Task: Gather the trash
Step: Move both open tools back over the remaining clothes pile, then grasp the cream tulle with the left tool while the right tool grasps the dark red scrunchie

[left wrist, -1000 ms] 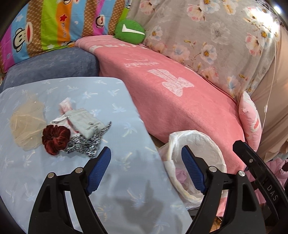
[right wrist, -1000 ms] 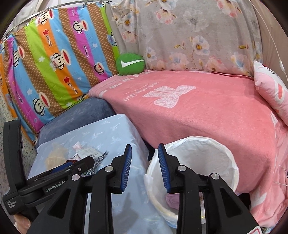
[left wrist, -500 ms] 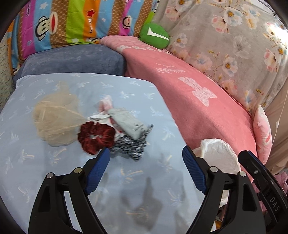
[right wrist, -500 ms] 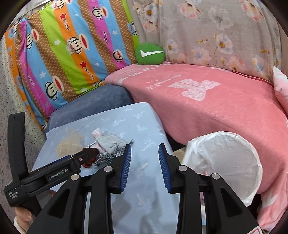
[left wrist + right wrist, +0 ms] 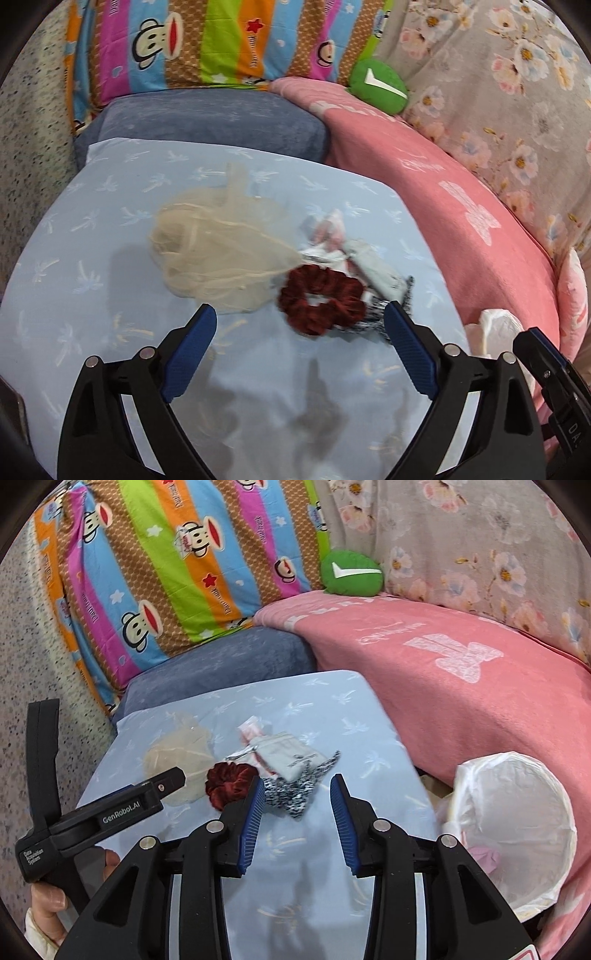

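Left wrist: pale blue cloth-covered table (image 5: 92, 266) beside pink blanket (image 5: 461, 206); left gripper (image 5: 300, 325) spread wide, empty, above table; dark red scrunchie (image 5: 320, 301) just ahead, touching beige mesh (image 5: 218, 254) and b/w fabric (image 5: 373, 319).

Right wrist: right gripper (image 5: 297, 795) partly open, empty; white-lined bin (image 5: 511, 823) at table's right edge; b/w fabric between fingers.
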